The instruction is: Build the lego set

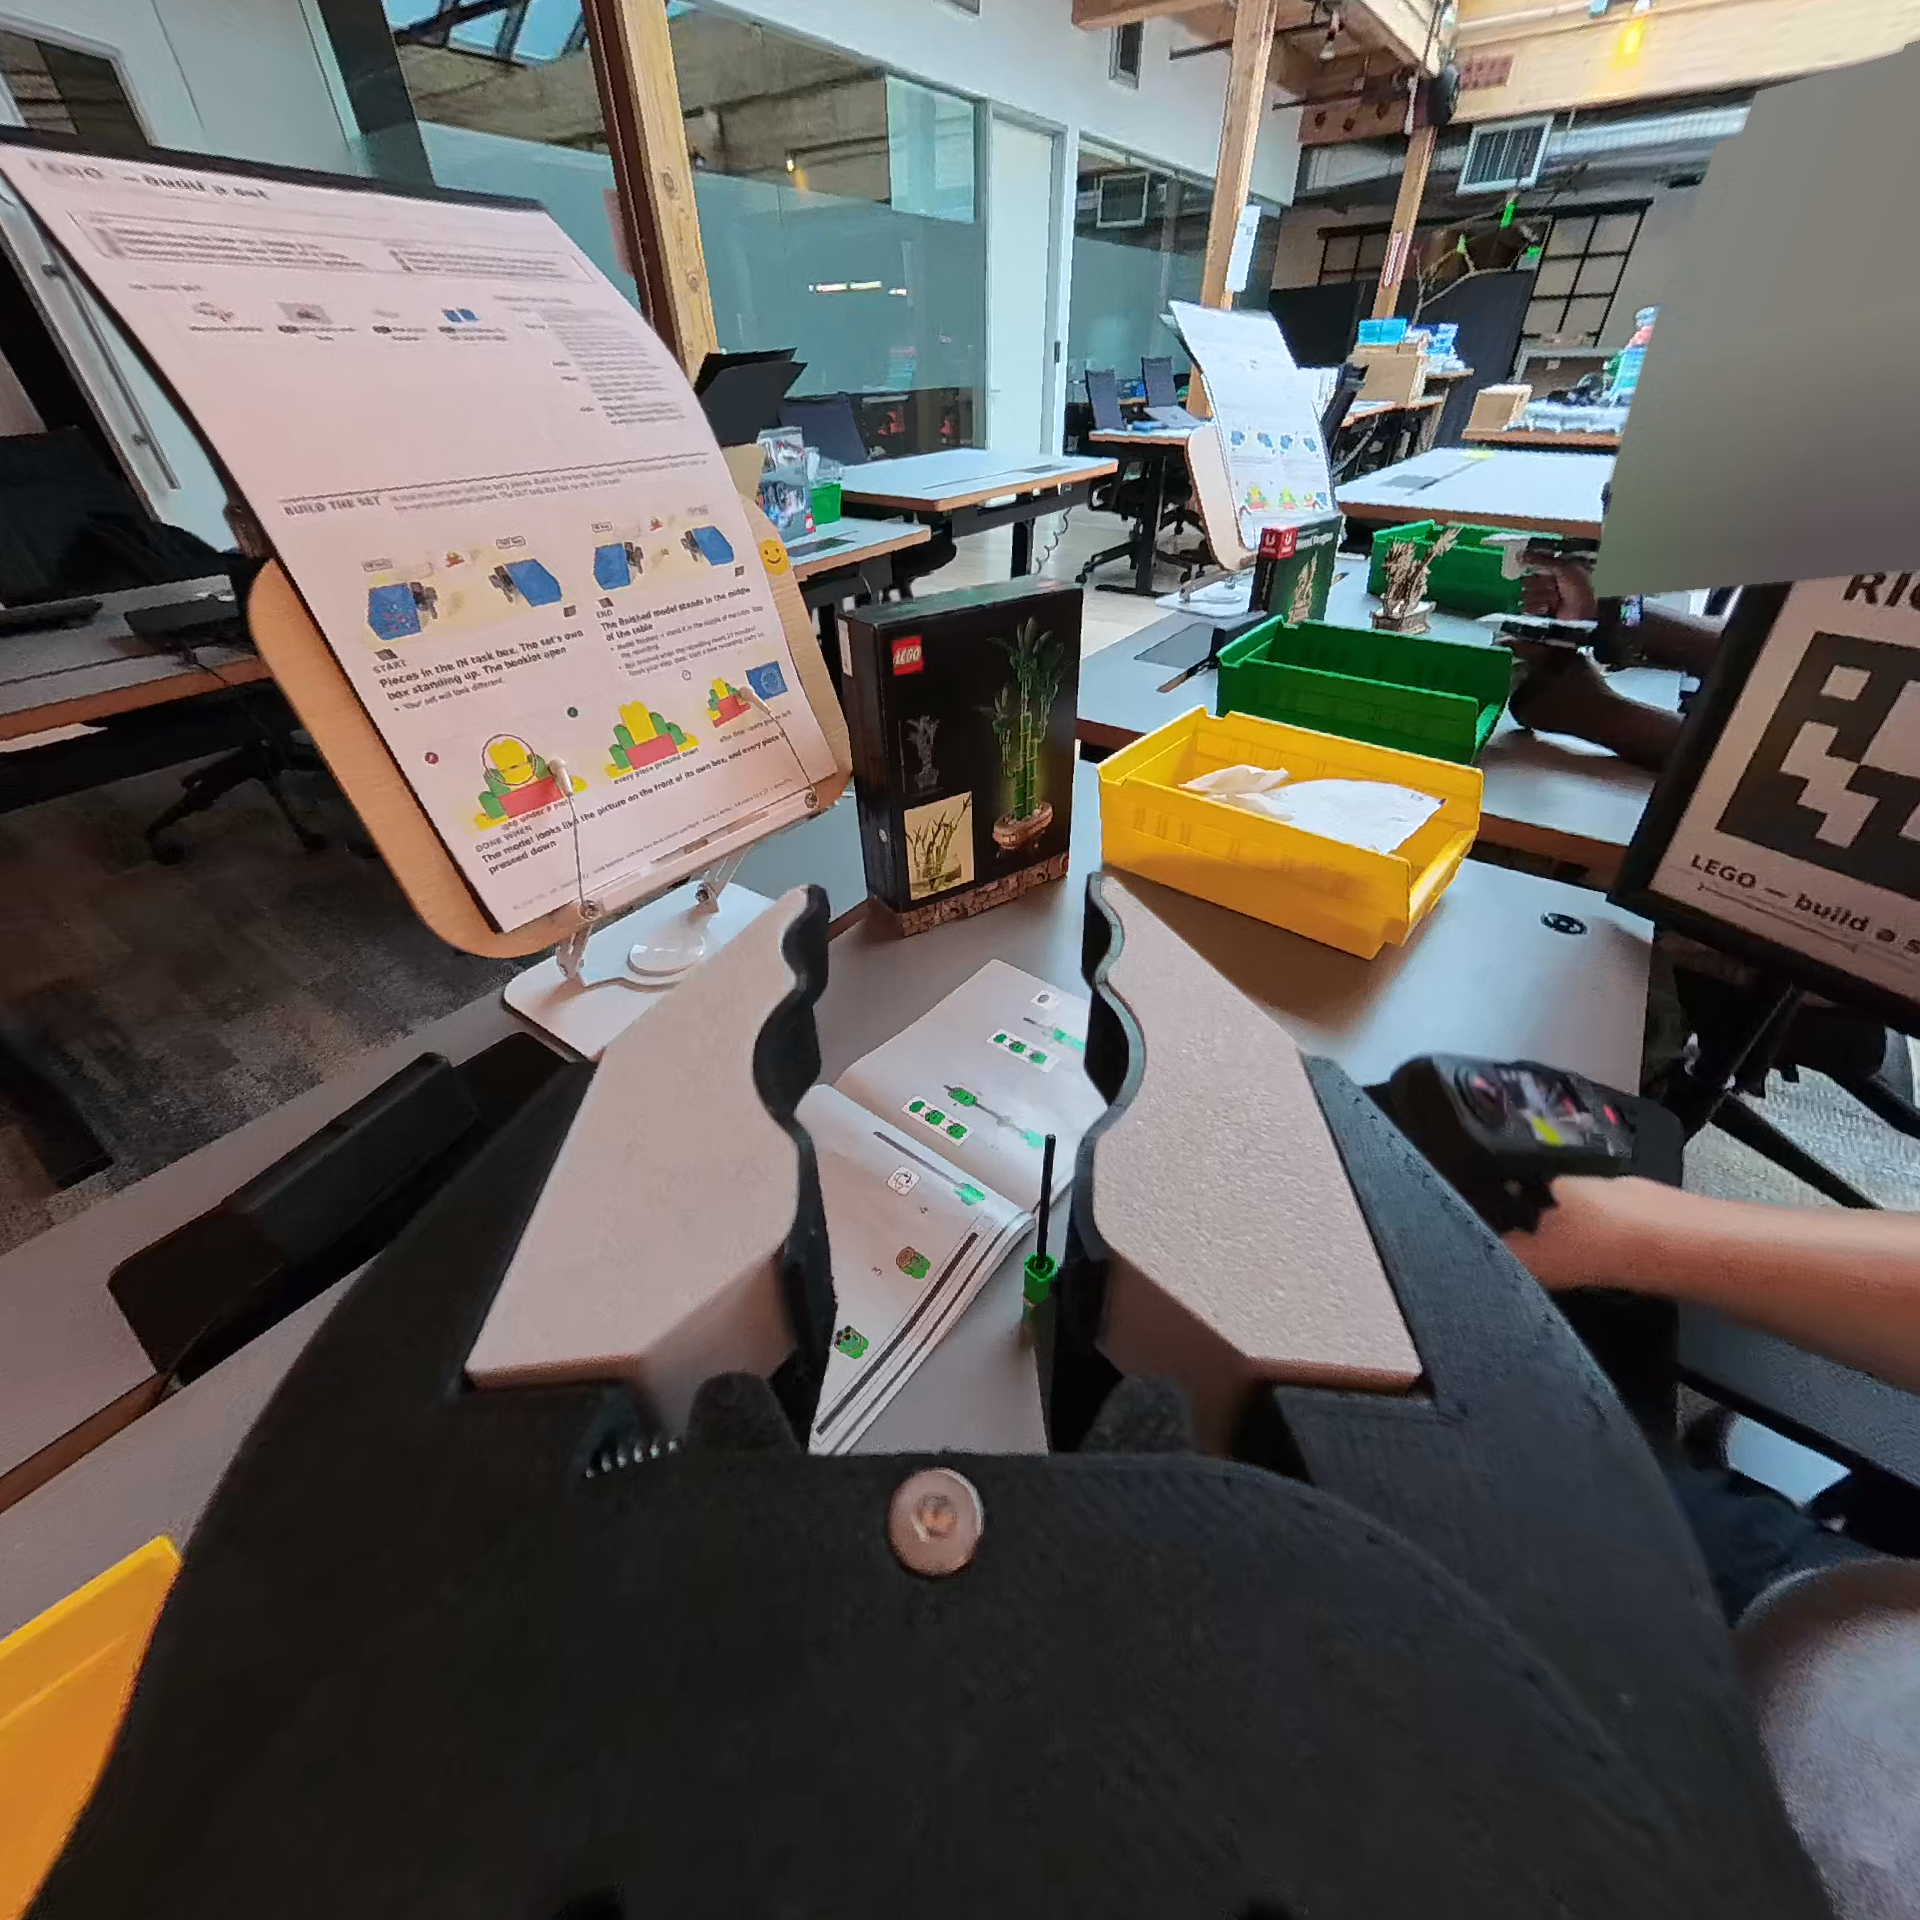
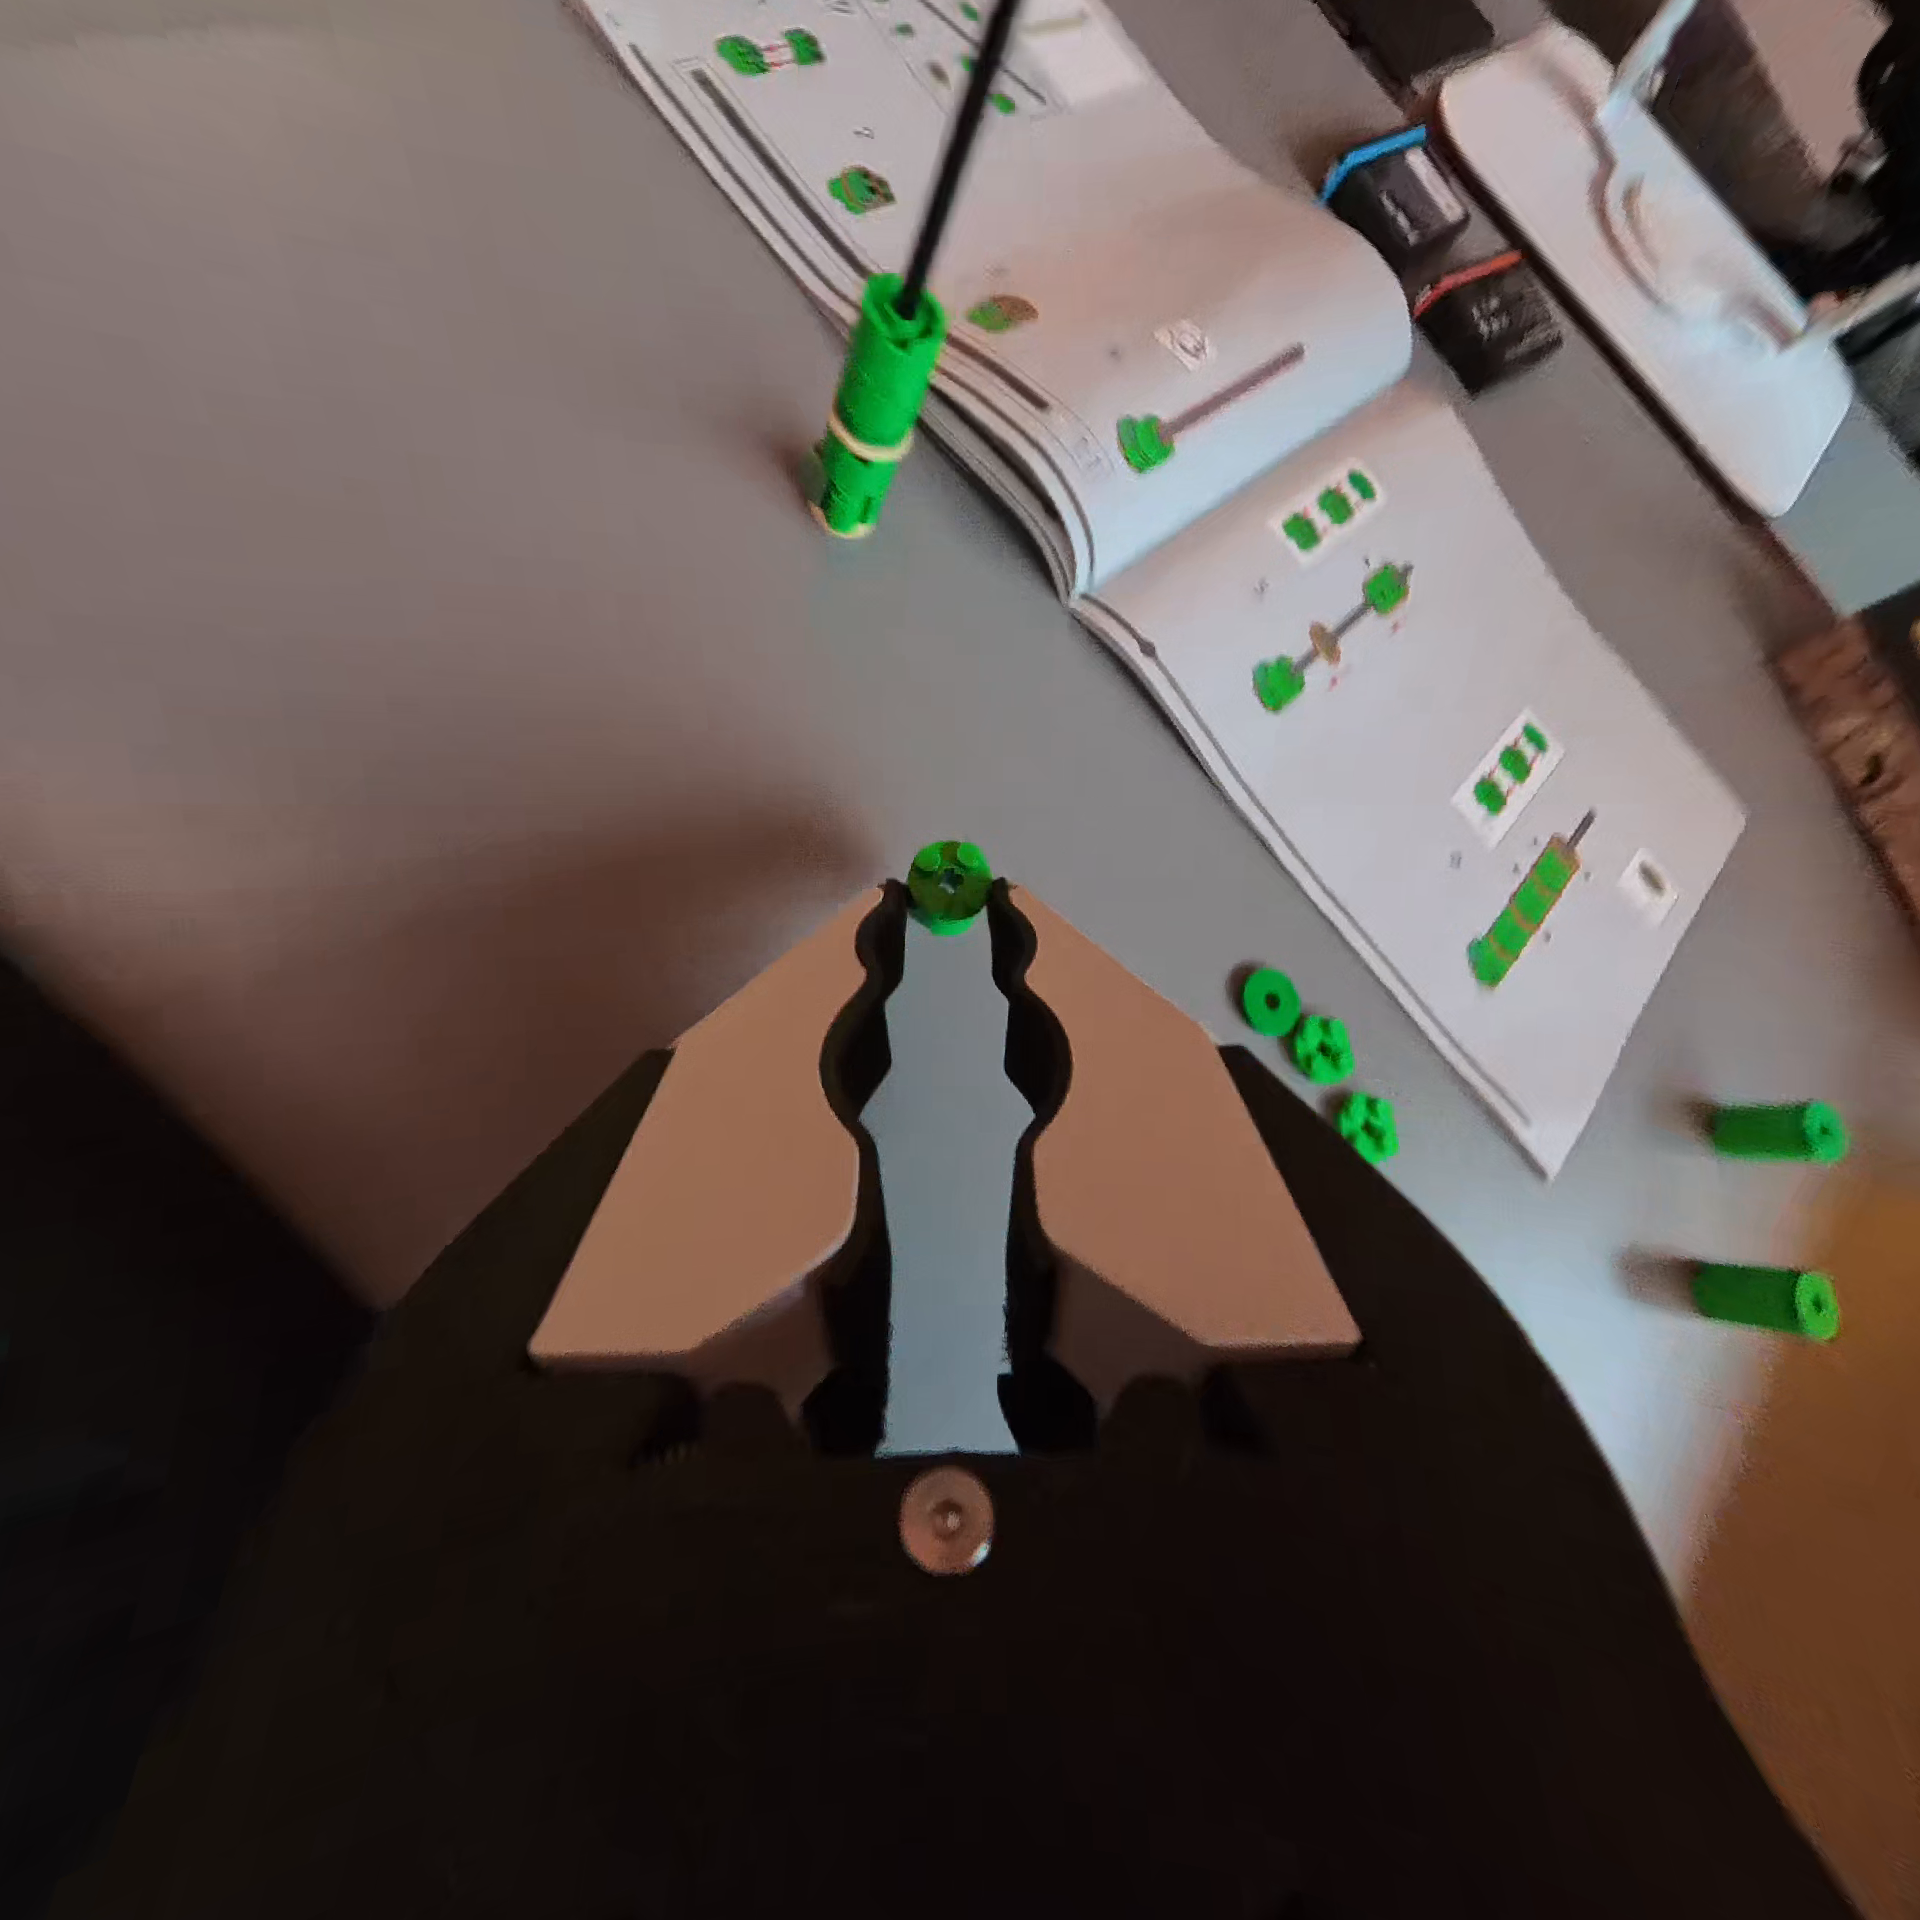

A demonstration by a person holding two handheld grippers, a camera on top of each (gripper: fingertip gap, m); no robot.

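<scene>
My right gripper is shut on a small green round brick, held at the fingertips above the grey table. A stack of green round bricks on a black rod stands upright on the table beside the open instruction booklet. In the left wrist view that stack stands low between the fingers, close to the right finger. My left gripper is open and empty above the booklet.
Loose green round pieces and two green cylinders lie right of my right gripper. A yellow bin, the set's box, a sheet on a stand and a marker sign stand around the table's far side. My right fingertips sit around 35 cm from my left ones.
</scene>
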